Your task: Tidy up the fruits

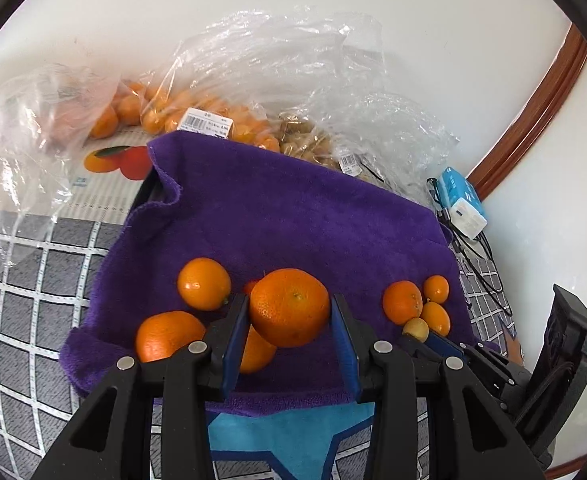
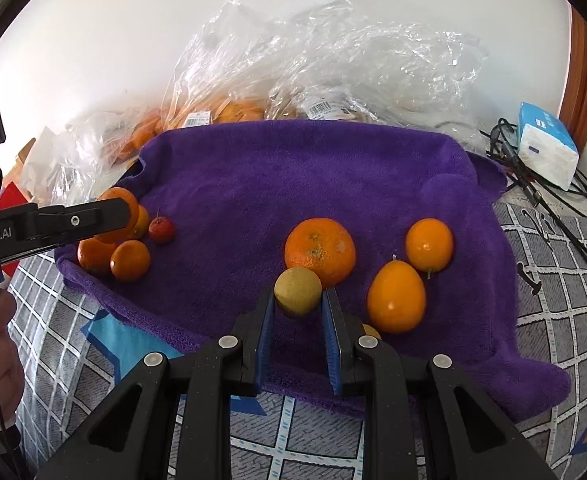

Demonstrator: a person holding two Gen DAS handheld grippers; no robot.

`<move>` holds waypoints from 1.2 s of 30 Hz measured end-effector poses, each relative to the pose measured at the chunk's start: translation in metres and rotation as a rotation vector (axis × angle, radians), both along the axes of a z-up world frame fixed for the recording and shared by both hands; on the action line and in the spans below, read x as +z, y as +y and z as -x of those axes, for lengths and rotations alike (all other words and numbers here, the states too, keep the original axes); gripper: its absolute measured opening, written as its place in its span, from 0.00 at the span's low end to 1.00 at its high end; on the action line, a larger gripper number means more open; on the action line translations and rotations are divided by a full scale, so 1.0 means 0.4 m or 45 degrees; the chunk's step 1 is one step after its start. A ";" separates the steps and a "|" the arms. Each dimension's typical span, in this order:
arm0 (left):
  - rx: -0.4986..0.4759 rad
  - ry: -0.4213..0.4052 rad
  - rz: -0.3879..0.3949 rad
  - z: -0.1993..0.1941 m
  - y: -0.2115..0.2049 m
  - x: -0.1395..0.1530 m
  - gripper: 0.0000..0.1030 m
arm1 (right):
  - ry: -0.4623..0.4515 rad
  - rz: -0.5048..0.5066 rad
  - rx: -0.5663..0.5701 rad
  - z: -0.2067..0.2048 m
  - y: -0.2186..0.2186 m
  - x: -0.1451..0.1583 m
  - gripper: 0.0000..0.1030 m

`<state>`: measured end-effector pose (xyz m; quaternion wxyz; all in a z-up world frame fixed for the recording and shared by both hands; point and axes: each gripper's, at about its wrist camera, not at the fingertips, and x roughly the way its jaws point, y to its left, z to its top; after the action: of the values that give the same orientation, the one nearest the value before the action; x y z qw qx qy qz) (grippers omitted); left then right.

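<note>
- My left gripper (image 1: 289,312) is clamped on a big orange (image 1: 289,312), held just above the purple towel (image 1: 293,208) at its near left side.
- My right gripper (image 2: 298,300) is closed on a small yellow fruit (image 2: 298,296), near the middle of the towel's near edge.
- I judge the sorting partly done: two groups are forming. On the left lie oranges (image 2: 130,260) with one small red fruit (image 2: 161,229) beside them; on the right lie a large orange (image 2: 320,250), an oval orange fruit (image 2: 396,298) and a rounder one (image 2: 429,245).
- Left to do, as I see it: set down both held fruits with their like, and perhaps move the red one, which sits among oranges.
- Clear plastic bags (image 1: 229,92) stand at the far edge of the towel. One holds many small oranges (image 1: 161,116) and bears a price label; another holds brownish items (image 1: 309,140) I cannot identify. A further bag on the right looks mostly crumpled; what is in it I cannot tell.
- No bowl or tray shows; the towel itself serves as the sorting place.
</note>
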<state>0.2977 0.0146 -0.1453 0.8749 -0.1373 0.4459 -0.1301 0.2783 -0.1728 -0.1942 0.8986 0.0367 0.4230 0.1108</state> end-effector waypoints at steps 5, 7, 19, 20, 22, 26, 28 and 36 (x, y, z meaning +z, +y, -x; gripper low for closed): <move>-0.017 0.021 -0.013 -0.010 -0.021 -0.024 0.37 | 0.016 -0.004 -0.010 0.000 -0.009 0.000 0.23; -0.018 0.020 -0.029 -0.011 -0.028 -0.029 0.37 | 0.016 -0.011 -0.012 0.004 -0.015 0.006 0.24; -0.014 -0.014 -0.170 0.008 -0.059 -0.031 0.41 | -0.023 -0.068 -0.115 0.064 -0.072 0.045 0.31; -0.009 -0.021 -0.168 0.015 -0.056 -0.026 0.42 | -0.027 -0.065 -0.122 0.068 -0.073 0.047 0.31; 0.005 -0.044 -0.164 0.035 -0.048 -0.009 0.48 | -0.029 -0.049 -0.139 0.079 -0.075 0.052 0.31; 0.008 -0.096 -0.183 0.088 -0.035 0.037 0.57 | -0.030 -0.049 -0.158 0.113 -0.076 0.082 0.31; 0.013 -0.120 -0.197 0.124 -0.030 0.061 0.59 | -0.050 -0.036 -0.171 0.136 -0.073 0.104 0.33; 0.096 -0.206 -0.253 0.288 0.011 0.133 0.70 | -0.089 0.029 -0.286 0.243 -0.078 0.199 0.52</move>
<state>0.1824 0.0191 -0.0922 0.9215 -0.0556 0.3791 -0.0631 0.1812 -0.2039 -0.1145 0.9199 0.0698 0.3858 0.0057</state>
